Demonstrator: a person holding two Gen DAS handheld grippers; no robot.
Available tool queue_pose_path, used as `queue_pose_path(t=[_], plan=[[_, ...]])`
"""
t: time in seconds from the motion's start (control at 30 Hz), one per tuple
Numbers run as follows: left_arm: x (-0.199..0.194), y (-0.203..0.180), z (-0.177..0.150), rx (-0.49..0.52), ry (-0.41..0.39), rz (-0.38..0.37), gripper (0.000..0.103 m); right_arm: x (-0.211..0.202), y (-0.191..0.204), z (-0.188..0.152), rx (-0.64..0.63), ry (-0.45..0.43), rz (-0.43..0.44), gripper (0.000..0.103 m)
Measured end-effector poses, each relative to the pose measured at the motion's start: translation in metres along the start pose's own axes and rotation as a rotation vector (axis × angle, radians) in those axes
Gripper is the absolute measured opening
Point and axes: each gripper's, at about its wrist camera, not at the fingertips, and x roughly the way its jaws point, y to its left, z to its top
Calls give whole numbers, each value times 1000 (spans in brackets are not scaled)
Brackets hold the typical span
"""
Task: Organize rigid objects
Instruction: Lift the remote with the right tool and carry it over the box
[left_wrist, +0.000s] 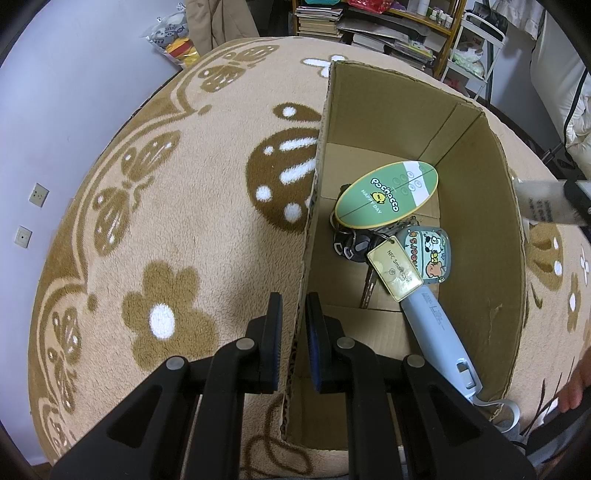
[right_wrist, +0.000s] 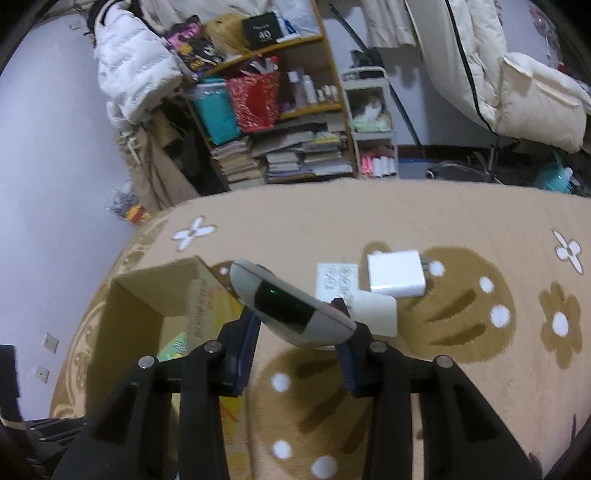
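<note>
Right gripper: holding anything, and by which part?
Yes. The right gripper is shut on the grey device, pads on its two long sides, near its lower end.

The blanket looked like thick, fuzzy fleece. The cardboard box at right was matt and raw, its cut edges rough. Inside it, the oval tag seemed smooth plastic. The remote, lower centre, had a glossy dark panel.
</note>
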Motion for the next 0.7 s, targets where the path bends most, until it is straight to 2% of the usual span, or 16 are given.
queue_pose_path(t=[0.33,0.7], plan=[[0,0,0,1,0,1,13,-37,36,11,-66,-83,126,41],[0,-1,-1,3,-1,4,13,-40,63,0,-119,-60,267,41]])
